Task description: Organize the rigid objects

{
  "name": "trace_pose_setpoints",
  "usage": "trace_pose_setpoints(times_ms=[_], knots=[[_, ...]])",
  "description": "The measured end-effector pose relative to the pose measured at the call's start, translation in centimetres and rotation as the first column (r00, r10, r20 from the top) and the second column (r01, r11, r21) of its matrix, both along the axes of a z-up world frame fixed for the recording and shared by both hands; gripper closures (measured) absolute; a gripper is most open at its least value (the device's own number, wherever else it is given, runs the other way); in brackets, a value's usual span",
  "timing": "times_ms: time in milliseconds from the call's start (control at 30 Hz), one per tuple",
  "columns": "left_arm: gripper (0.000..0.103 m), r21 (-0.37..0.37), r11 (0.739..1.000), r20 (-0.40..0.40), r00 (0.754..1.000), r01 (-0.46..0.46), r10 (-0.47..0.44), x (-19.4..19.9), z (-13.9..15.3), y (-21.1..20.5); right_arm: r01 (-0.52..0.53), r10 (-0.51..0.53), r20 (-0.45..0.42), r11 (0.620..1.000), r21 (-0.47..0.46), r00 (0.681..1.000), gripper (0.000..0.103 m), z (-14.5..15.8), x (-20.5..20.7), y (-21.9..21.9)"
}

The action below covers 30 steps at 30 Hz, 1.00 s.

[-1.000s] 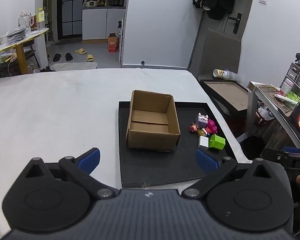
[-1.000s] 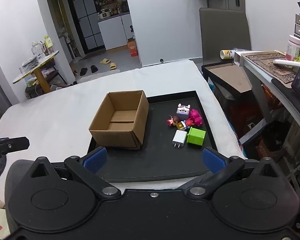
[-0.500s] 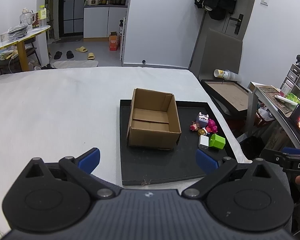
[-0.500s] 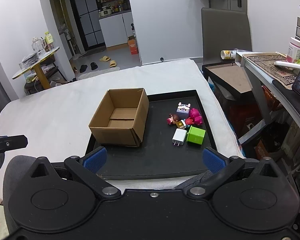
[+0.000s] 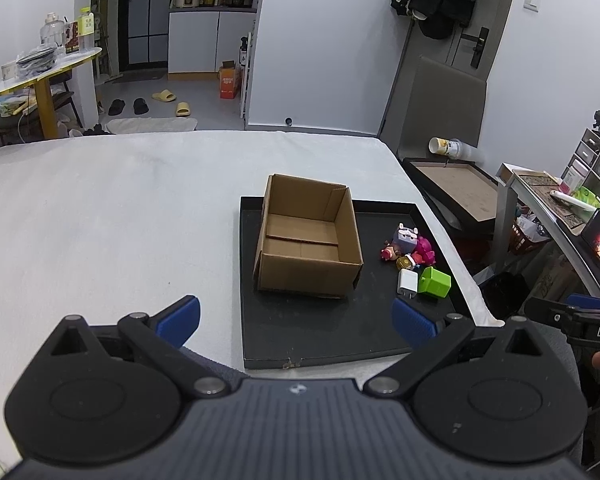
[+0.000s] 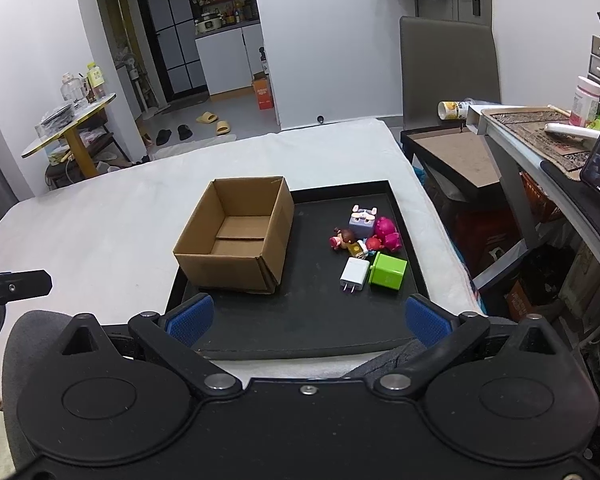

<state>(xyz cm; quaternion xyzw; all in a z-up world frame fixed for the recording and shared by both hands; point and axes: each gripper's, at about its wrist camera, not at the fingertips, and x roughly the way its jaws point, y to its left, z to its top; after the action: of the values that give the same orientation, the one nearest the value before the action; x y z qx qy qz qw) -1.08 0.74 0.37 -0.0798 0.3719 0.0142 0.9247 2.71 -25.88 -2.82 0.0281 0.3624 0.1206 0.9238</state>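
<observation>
An open, empty cardboard box (image 5: 308,240) (image 6: 236,236) stands on the left part of a black tray (image 5: 320,332) (image 6: 300,320). To its right lies a cluster of small objects: a green cube (image 5: 434,282) (image 6: 388,271), a white charger plug (image 5: 407,283) (image 6: 354,274), a purple toy block (image 5: 406,237) (image 6: 363,220), a pink toy (image 6: 387,232) and small figurines (image 6: 346,240). My left gripper (image 5: 296,320) and right gripper (image 6: 306,320) are both open and empty, held back from the tray's near edge.
The tray lies at the right edge of a white-covered table (image 5: 100,220). A grey chair (image 6: 448,68), a low black side table (image 6: 456,152) and a cluttered desk (image 6: 540,132) stand to the right.
Both grippers have drifted slightly; the box and toys sit a little differently in view. Nothing was taken hold of or moved.
</observation>
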Motion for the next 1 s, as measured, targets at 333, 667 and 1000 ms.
trace_pose_setpoints(times_ms=[333, 667, 1000], knots=[[0.002, 0.000, 1.000, -0.006, 1.000, -0.001, 0.001, 0.08, -0.05, 0.14, -0.008, 0.008, -0.001, 1.000, -0.012, 1.000, 0.000, -0.14, -0.16, 0.35], [0.002, 0.004, 1.000, -0.005, 1.000, -0.002, 0.002, 0.09, -0.17, 0.18, -0.006, 0.006, -0.002, 1.000, -0.010, 1.000, 0.000, -0.14, -0.16, 0.30], [0.002, 0.001, 1.000, -0.008, 1.000, -0.003, 0.003, 0.07, -0.35, 0.25, 0.002, -0.002, -0.001, 1.000, -0.007, 1.000, 0.000, -0.25, -0.06, 0.08]])
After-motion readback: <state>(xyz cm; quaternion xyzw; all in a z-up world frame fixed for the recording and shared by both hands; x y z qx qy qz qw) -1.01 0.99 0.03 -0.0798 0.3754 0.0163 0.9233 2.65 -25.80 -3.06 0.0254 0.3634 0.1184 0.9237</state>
